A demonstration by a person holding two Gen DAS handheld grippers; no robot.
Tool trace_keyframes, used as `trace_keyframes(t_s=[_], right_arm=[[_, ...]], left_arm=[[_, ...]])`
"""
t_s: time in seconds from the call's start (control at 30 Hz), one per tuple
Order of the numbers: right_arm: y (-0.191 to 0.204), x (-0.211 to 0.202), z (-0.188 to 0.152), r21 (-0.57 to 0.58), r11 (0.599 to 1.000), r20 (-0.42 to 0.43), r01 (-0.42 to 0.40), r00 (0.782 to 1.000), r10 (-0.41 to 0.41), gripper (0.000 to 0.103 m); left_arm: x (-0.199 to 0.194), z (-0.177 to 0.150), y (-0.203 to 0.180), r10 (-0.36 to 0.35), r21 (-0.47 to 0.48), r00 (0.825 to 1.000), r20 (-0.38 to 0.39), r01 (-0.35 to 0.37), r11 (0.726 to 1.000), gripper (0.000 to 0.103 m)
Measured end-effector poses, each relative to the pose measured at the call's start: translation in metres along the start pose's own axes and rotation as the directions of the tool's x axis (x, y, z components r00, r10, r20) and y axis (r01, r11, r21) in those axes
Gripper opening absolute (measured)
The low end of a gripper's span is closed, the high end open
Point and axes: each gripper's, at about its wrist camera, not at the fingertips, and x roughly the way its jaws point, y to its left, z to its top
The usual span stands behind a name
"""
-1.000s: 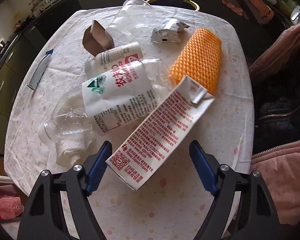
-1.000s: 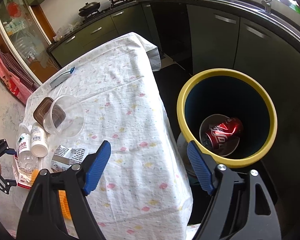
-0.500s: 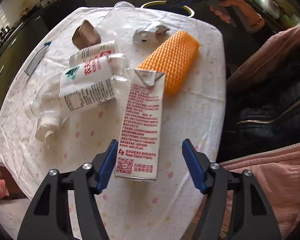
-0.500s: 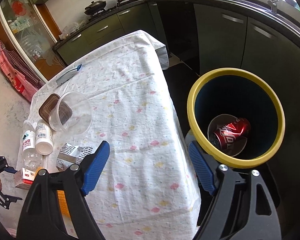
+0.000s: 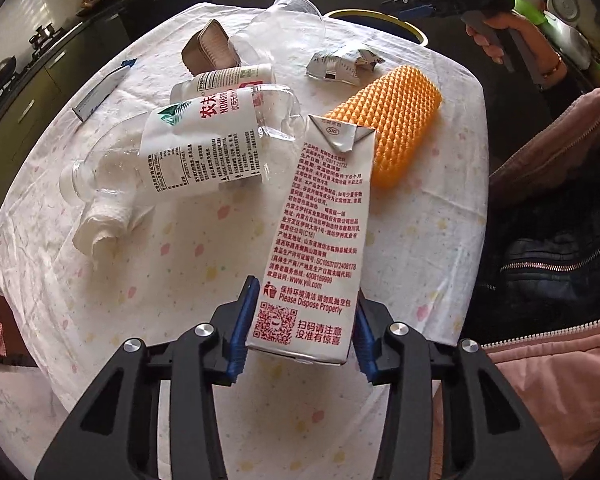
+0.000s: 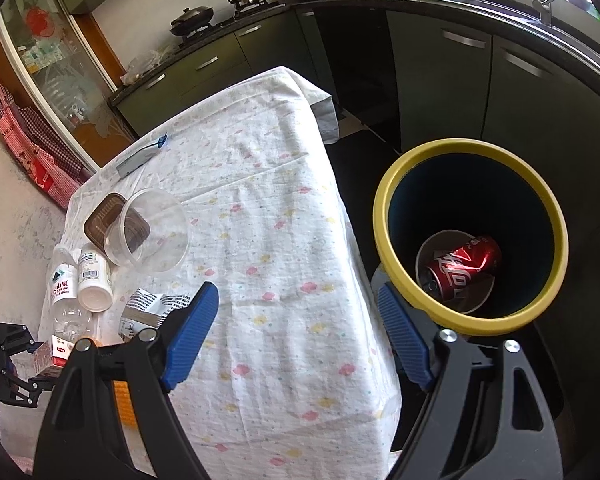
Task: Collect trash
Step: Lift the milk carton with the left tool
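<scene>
On your worktop (image 5: 440,216), draped in white flower-print cloth, the tall white milk carton with red print (image 5: 320,232) has swung from askew to in line with your left gripper (image 5: 300,332). Its jaws are closing on the carton's base, seemingly touching. Your right gripper (image 6: 296,340) waits empty, jaws apart, by the yellow-rimmed bin (image 6: 388,216).

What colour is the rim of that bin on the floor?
Yellow. The bin's rim rings a dark inside, and it shows best in the right wrist view.
</scene>
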Motion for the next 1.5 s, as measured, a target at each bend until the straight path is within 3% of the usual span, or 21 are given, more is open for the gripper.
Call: trace_keyframes(t_s=[0.37,0.6,0.93,1.13,1.5], right_arm=[[0.002,0.001,-0.001,-0.004,1.000,-0.003,-0.022,1.000,0.022,0.078],[0.003,0.002,-0.002,-0.007,0.999,-0.007,-0.036,0.999,0.036,0.078],[-0.022,-0.031,-0.003,0.031,1.000,0.059,0.001,0.998,-0.003,0.078],[-0.043,-0.041,-0.006,0.069,0.998,0.073,0.003,0.997,-0.009,0.078],[-0.041,-0.030,-0.007,0.064,0.998,0.055,-0.026,0.998,0.022,0.078]], left_arm=[[-0.021,-0.003,-0.010,-0.016,-0.003,0.999,0.050,0.016,1.000,0.039],[-0.042,-0.002,-0.015,0.035,-0.029,0.995,0.090,-0.033,0.999,0.039],[-0.064,0.049,-0.041,0.044,0.008,0.983,0.179,-0.047,0.999,0.038],[-0.052,0.072,-0.042,0.044,0.042,0.991,0.124,-0.049,0.998,0.038],[-0.032,0.062,-0.044,0.062,0.048,0.998,0.014,-0.063,0.997,0.038]])
